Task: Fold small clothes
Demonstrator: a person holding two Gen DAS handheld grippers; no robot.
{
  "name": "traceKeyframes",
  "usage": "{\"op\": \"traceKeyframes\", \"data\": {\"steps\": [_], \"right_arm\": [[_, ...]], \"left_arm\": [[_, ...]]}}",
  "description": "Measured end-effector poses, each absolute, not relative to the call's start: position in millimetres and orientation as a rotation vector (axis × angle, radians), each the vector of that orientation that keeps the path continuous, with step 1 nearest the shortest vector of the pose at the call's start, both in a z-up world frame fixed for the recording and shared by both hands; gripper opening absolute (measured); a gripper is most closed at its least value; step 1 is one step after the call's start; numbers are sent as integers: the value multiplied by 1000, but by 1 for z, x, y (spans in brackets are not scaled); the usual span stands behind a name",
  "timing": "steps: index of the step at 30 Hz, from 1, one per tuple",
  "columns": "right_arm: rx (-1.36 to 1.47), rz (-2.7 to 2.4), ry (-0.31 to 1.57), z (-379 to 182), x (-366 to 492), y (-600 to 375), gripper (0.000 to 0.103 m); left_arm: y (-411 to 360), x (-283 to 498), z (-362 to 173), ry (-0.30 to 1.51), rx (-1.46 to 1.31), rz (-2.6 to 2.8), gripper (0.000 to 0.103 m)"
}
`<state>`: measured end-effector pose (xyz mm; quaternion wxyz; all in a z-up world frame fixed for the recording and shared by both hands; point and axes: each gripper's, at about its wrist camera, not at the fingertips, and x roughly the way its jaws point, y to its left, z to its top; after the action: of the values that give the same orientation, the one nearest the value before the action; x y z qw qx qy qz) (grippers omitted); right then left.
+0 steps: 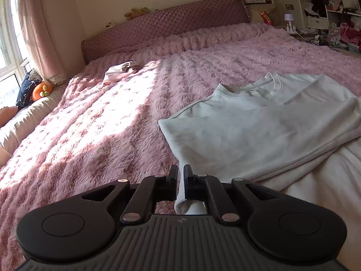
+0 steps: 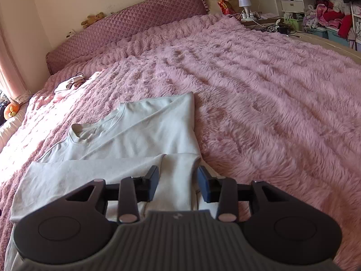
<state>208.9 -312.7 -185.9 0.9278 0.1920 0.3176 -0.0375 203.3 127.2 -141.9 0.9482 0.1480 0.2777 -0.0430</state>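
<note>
Leftward, my left gripper [image 1: 180,171] has its jaws pinched on a corner of the pale shirt [image 1: 259,122], which lies on the pink bed [image 1: 90,124]; the pinched cloth's end is hidden behind the housing. My right gripper [image 2: 177,176] hovers parted over the shirt, gripping nothing.

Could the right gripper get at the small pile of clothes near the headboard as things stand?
Probably yes, but only after a long move. The right gripper hovers with jaws open over the pale shirt; the small pile of clothes lies far up the pink blanket, with nothing on the blanket between them.
</note>
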Motion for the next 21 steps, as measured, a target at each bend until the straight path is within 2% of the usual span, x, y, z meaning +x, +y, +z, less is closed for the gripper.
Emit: {"op": "traceKeyframes", "data": {"steps": [2,8,9,11,14,19,21], "right_arm": [[392,-53,672,-183,202,-308,39],[451,-82,781,-203,198,-304,42],[474,-72,793,-206,198,-305,31],[504,-61,796,-209,196,-308,2],[483,-78,727,-197,185,-311,1],[483,-101,816,-218,183,-315,1],[519,-142,799,-217,179,-319,2]], "left_arm": [[121,214,-141,577,232,-121,11],[116,237,-165,674,121,-112,11],[117,238,-169,692,110,-107,11],[119,239,-175,713,94,-102,11],[121,235,-180,723,96,-101,11],[122,238,-185,750,76,-98,13],[124,237,-180,748,59,-91,13]]}}
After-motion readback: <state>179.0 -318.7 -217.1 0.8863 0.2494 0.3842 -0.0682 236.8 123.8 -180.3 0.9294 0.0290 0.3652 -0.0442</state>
